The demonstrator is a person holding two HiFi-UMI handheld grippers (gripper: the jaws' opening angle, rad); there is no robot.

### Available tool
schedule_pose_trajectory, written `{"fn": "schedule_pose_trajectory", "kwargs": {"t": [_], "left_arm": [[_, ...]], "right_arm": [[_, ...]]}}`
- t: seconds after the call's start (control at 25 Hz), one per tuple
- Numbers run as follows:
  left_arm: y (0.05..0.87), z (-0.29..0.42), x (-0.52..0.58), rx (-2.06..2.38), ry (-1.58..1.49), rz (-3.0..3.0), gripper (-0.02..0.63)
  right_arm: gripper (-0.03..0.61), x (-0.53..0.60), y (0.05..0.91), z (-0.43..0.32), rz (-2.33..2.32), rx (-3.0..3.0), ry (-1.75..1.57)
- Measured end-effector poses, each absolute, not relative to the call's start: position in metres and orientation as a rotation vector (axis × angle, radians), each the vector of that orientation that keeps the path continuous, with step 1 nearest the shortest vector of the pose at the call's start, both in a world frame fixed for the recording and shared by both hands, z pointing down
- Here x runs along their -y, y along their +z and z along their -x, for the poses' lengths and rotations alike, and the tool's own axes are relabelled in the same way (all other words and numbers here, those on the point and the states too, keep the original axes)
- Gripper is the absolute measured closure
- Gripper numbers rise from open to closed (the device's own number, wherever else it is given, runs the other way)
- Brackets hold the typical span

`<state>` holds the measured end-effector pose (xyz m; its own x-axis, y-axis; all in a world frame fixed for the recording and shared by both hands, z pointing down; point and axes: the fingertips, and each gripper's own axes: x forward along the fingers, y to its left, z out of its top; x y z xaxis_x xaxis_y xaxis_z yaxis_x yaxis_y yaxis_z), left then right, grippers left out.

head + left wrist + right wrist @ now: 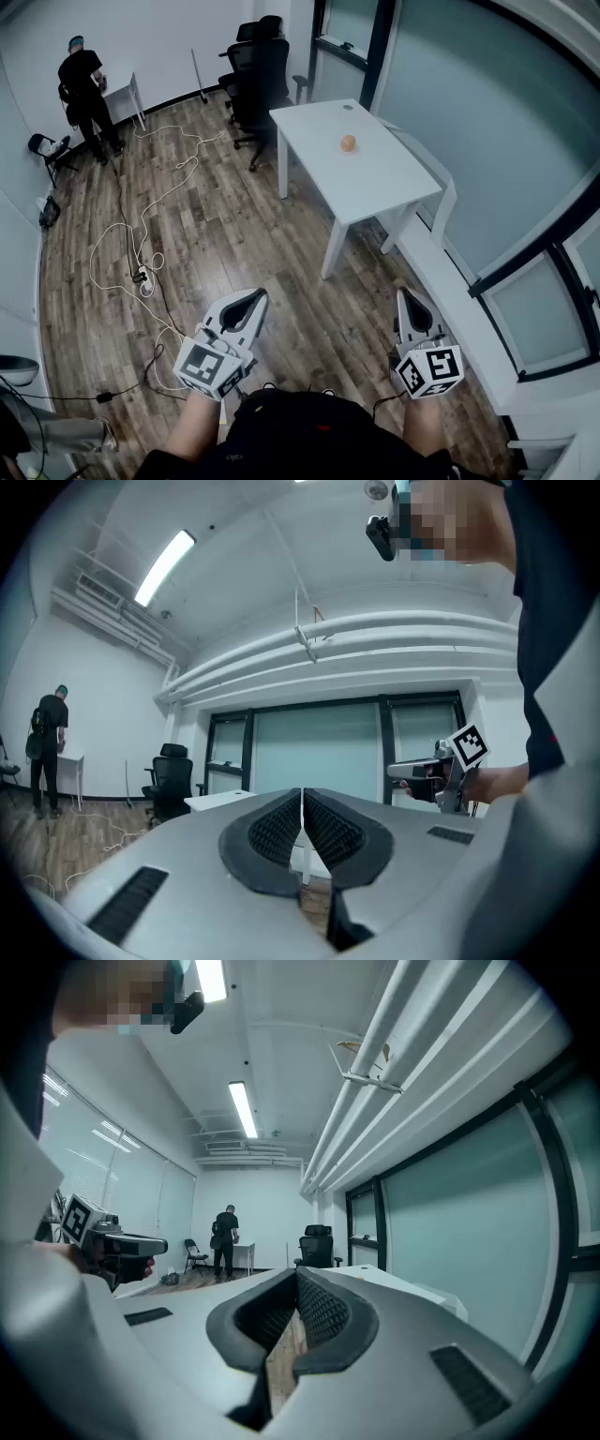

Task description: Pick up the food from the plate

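Currently, the left tool and the right tool are each pressed together, with nothing pinched. The small round orange food item is located well ahead of both tools, on the white rectangular counter. It is judged light and possibly soft; a gentle grip across its widest part is recommended.

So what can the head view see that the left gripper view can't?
Only the head view shows the orange food lying on the white table, and the left tool's marker cube. Only the left gripper view shows the ceiling light, the overhead pipes, and the left tool's jaws up close, shut together and empty. Both show the person in black by the far wall, a black office chair, the table and the right tool.
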<state>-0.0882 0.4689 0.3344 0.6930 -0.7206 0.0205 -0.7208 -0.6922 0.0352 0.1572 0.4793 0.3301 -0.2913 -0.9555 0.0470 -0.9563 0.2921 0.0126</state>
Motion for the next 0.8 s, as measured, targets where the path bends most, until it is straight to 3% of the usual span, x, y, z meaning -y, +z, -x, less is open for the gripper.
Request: {"fn": "schedule_pose_trajectory", "kwargs": {"t": [0.8], "left_arm": [[0.339,0.118,-0.475,1.211,0.013,-2.821,0.583]], "right_arm": [[0.554,-0.479,0.322,-0.12,-1.837,2.576,-0.014]]}}
